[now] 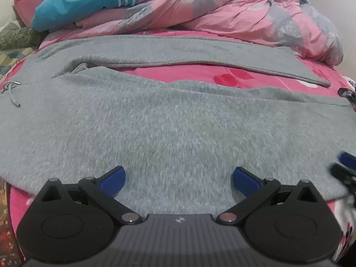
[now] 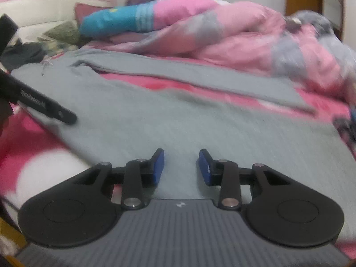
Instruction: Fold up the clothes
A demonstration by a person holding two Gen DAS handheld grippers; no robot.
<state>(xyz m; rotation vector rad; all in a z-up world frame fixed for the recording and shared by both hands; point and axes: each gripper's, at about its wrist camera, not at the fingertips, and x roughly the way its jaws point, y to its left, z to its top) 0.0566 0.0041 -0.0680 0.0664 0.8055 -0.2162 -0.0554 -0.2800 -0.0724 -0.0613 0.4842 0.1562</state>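
A pair of grey sweatpants [image 1: 173,120] lies spread flat across the pink bedsheet [image 1: 255,75], waist and drawstring [image 1: 13,95] to the left, the two legs running right with a wedge of sheet showing between them. The left gripper [image 1: 178,178] hovers over the near leg close to its near edge, blue pads [image 1: 112,179] spread wide with nothing between them. The right gripper [image 2: 181,164] hangs over the same near leg further right, its pads parted by a narrower gap, also holding nothing. A bunched pink-and-grey quilt [image 1: 222,15] and a blue pillow [image 1: 73,6] crowd the far side just beyond the far leg's edge; the near hem has bare sheet beside it.
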